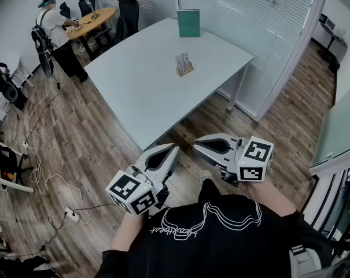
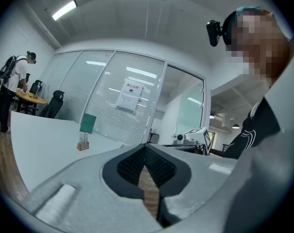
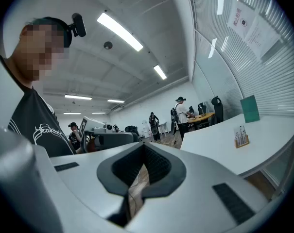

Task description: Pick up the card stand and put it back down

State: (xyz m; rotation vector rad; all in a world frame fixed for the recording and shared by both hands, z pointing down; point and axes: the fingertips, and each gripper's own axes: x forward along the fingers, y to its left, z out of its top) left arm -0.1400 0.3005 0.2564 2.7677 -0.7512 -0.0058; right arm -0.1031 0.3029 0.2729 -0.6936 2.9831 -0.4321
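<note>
Across the office, the card stand (image 1: 184,64) stands on the table (image 1: 134,97), well apart from me. My left tool (image 1: 173,148) and right tool (image 1: 196,146) are both closed and empty. I judge nothing is done yet, with the reach, lift and set-down all ahead.

Matt white table (image 1: 146,91), wood-plank floor (image 1: 76,138), wooden-based card stand (image 1: 184,64), ribbed black pads (image 2: 129,166) on grey plastic left tool (image 2: 146,147).

Standing, a person is holding the left gripper (image 1: 172,149) and the right gripper (image 1: 196,146) low in front of the chest. Both are angling inward and forward, their tips pointing near each other. Both pairs of jaws are sitting closed and gripping nothing. The bare left forearm (image 1: 126,231) is reaching forward.
</note>
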